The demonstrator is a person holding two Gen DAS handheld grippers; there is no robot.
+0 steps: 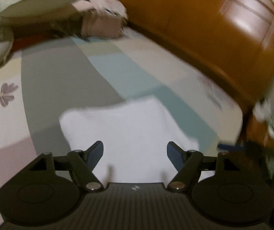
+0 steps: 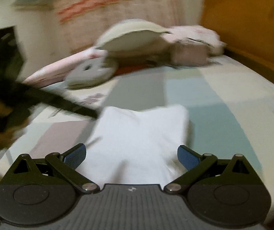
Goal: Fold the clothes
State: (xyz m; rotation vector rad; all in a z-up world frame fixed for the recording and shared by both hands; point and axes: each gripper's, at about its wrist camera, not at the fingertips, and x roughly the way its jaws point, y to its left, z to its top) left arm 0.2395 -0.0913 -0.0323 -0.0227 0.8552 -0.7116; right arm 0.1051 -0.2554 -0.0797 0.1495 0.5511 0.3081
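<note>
Left wrist, white garment (image 1: 129,134) beyond parted fingers (image 1: 95,154)

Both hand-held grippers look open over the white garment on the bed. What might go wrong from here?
1. The white garment lies loose between the open pads of the right hand-held gripper and of the left hand-held gripper; neither grips it, so a fold may spring open.
2. Both views are blurred; a regrasp now might miss the hem.
3. The garment lies near the bedsheet edge by the wooden footboard; a tug could slide it off.
</note>
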